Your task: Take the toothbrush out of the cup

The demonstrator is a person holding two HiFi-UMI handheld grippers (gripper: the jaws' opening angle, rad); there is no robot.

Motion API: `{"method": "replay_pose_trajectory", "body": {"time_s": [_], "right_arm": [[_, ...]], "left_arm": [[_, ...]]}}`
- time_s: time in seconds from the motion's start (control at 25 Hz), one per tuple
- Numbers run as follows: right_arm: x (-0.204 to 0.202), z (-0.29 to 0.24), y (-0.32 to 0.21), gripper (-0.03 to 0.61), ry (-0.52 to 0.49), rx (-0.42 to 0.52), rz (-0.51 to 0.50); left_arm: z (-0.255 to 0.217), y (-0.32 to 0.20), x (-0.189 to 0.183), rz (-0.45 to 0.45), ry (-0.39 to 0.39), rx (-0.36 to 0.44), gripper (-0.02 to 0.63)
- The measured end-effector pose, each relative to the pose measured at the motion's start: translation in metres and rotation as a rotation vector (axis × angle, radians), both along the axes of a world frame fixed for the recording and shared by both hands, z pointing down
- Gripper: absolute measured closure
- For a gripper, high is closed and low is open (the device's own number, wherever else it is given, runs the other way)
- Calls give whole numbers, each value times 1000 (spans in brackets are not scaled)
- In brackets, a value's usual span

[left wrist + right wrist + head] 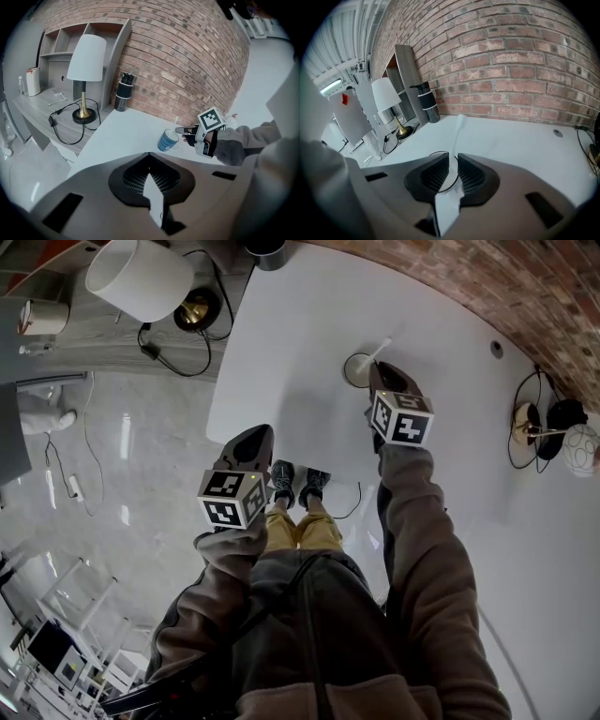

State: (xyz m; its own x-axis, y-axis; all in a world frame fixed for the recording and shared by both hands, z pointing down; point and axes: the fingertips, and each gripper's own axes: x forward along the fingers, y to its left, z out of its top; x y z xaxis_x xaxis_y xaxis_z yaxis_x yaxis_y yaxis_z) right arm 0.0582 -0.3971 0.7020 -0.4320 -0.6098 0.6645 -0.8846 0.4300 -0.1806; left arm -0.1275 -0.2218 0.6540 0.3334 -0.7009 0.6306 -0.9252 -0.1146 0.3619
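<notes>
A blue cup (167, 140) stands on the white table (281, 343), and from above its round mouth (354, 371) shows. A white toothbrush (380, 351) leans out of it toward the brick wall. My right gripper (375, 373) sits right at the cup. In the right gripper view the toothbrush (458, 129) runs up between the jaws, which are shut on its handle (453, 157) just above the cup rim (436, 152). My left gripper (255, 437) hovers at the table's near edge, away from the cup, its jaws shut on nothing (149, 154).
A white-shaded lamp (86, 58) with a brass base and trailing cable stands on the grey shelf to the left. A black flask (123, 86) stands at the table's far corner by the brick wall (511, 61). Another brass lamp (525, 423) and cables lie on the right.
</notes>
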Motion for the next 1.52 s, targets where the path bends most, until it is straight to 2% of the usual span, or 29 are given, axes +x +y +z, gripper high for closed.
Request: {"method": "replay_pose_trajectory", "body": {"time_s": [0.36, 0.68, 0.8, 0.96, 1.24, 1.52], "right_arm": [[-11, 6, -18, 486, -12, -1, -9], [-14, 8, -25, 490, 11, -4, 12], [-13, 6, -25, 534, 2, 10, 23], [-12, 0, -26, 540, -10, 24, 34], [-8, -33, -26, 541, -96, 91, 70], [10, -100, -4, 541, -275, 122, 172]], "left_arm": [[5, 4, -8, -17, -4, -8, 624], [8, 10, -10, -16, -7, -21, 624], [8, 10, -10, -16, -7, -18, 624], [7, 11, -9, -13, -6, -14, 624], [1, 11, -9, -13, -8, -4, 624], [-29, -2, -3, -4, -1, 62, 624]]}}
